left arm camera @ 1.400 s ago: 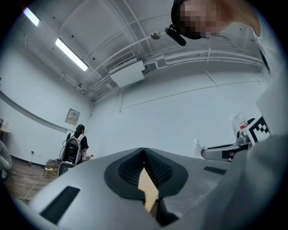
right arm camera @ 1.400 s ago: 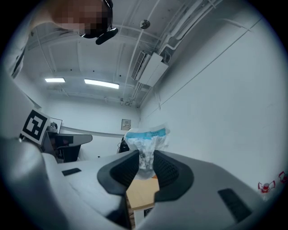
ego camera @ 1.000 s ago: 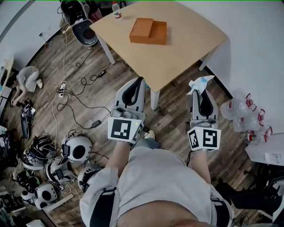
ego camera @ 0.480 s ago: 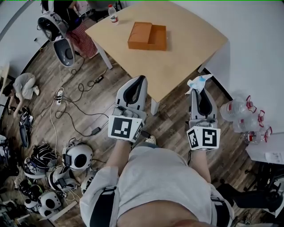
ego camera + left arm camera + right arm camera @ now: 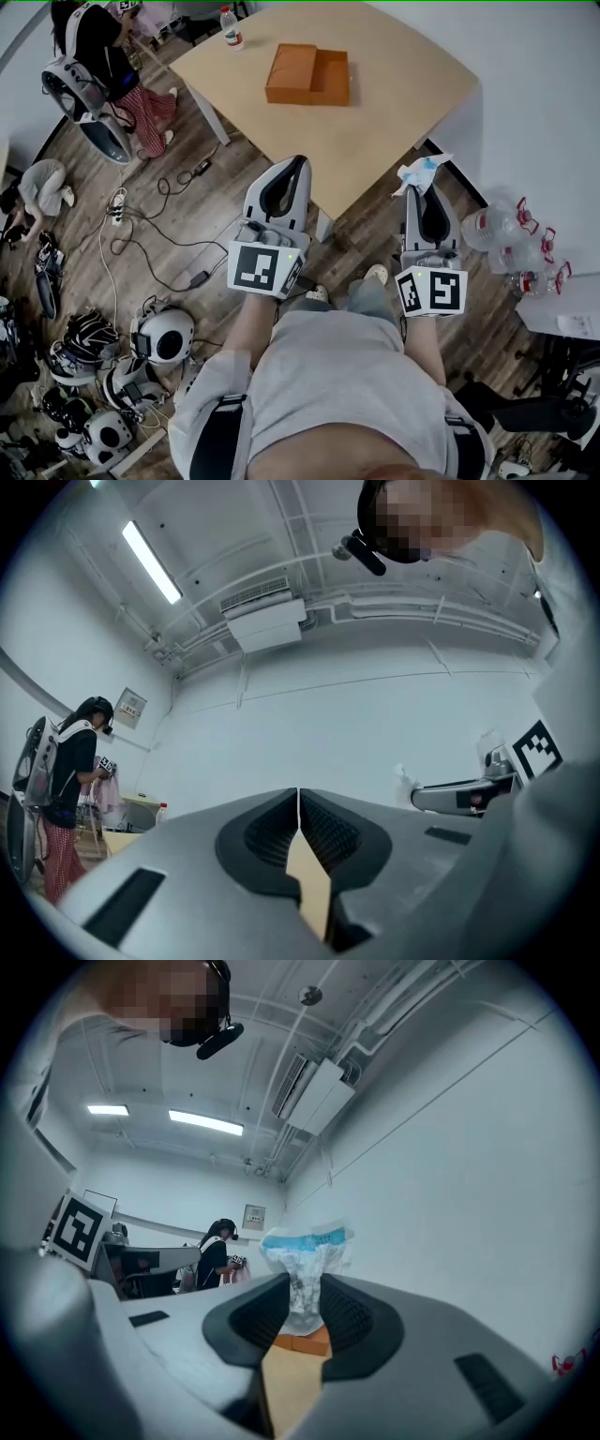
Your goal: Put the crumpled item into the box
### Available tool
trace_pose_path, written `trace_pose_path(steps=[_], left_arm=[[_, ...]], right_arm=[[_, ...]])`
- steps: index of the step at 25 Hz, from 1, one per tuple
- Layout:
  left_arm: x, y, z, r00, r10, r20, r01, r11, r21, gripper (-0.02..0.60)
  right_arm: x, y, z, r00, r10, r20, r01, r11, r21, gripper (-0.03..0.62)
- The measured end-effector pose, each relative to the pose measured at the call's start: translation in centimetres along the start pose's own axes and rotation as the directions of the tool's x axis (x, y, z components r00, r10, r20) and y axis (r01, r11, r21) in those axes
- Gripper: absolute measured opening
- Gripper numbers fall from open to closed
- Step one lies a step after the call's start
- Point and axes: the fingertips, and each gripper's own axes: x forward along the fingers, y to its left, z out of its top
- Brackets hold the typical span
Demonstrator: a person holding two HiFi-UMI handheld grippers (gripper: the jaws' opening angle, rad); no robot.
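1. You are keeping the right tongs [image 5: 420, 190] clamped on the wad [image 5: 421, 172], a white and blue crumple that is poking out above the tips. In the right gripper view, the wad [image 5: 305, 1260] is sitting pinched between the ribbed pads [image 5: 343, 1322] of the right tongs [image 5: 305, 1302].
2. You are holding the left tongs [image 5: 297, 167] closed on nothing. In the left gripper view, the tips of the left tongs [image 5: 298, 803] are meeting along a thin seam.
3. In the head view, the wad is showing just off the near right edge of the tabletop [image 5: 403, 89], in the air and well apart from the box [image 5: 308, 75].
4. The orange box is lying toward the far side of the tabletop, with its right half opening upward. A bottle [image 5: 230, 26] is standing near the far left corner.
5. Another person [image 5: 103, 47] is standing at far left. Cables [image 5: 150, 220] and helmets [image 5: 164, 333] are lying on the floor.
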Motion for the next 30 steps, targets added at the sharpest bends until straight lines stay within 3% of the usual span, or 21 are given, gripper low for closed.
trace_pose_path(steps=[12,30], left_arm=[[3.1,1.1,-0.3,0.999,0.048,0.004,-0.048,0.999,0.009,0.014],[13.7,-1.8,-2.3,0.988,0.157,0.0,-0.157,0.987,0.043,0.014]], right_arm=[[3.7,-1.8,-0.2,0.999,0.046,0.011,-0.046,0.999,0.002,0.095],[11.6,-11.4,-1.0,0.982,0.185,0.026,-0.186,0.982,0.034,0.095]])
